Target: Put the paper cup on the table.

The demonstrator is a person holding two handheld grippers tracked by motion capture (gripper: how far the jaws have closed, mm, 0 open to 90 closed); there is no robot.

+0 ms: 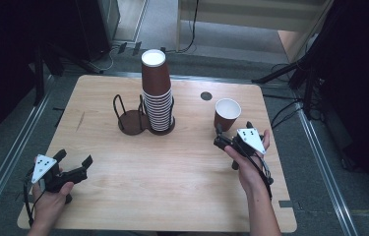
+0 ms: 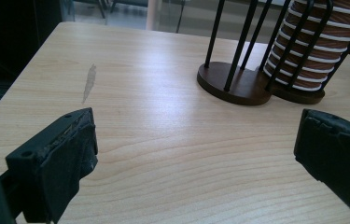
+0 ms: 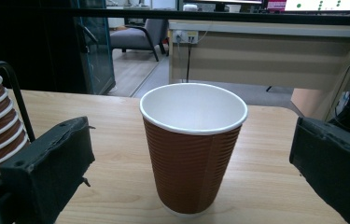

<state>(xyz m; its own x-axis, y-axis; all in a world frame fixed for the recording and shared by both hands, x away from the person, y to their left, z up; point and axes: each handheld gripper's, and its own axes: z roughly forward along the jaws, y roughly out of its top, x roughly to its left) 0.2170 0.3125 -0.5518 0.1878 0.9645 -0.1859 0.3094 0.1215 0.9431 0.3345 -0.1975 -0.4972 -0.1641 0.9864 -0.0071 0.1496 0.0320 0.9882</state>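
Note:
A single brown ribbed paper cup (image 1: 227, 114) (image 3: 194, 161) with a white inside stands upright on the right part of the wooden table (image 1: 172, 172). My right gripper (image 1: 233, 128) (image 3: 193, 140) is open just in front of it. Its jaws flank the cup without touching it. A tall stack of upside-down brown cups (image 1: 156, 93) (image 2: 310, 51) sits in one ring of a dark wire cup holder (image 1: 134, 120) (image 2: 231, 84); the other ring is empty. My left gripper (image 1: 74, 158) (image 2: 196, 154) is open and empty near the table's front left, aimed at the holder.
A small dark round hole (image 1: 206, 96) lies in the tabletop behind the single cup. A grey scuff (image 2: 88, 83) marks the wood at the left. Metal rails (image 1: 320, 162) run along both sides of the table, with stands and cables on the floor beyond.

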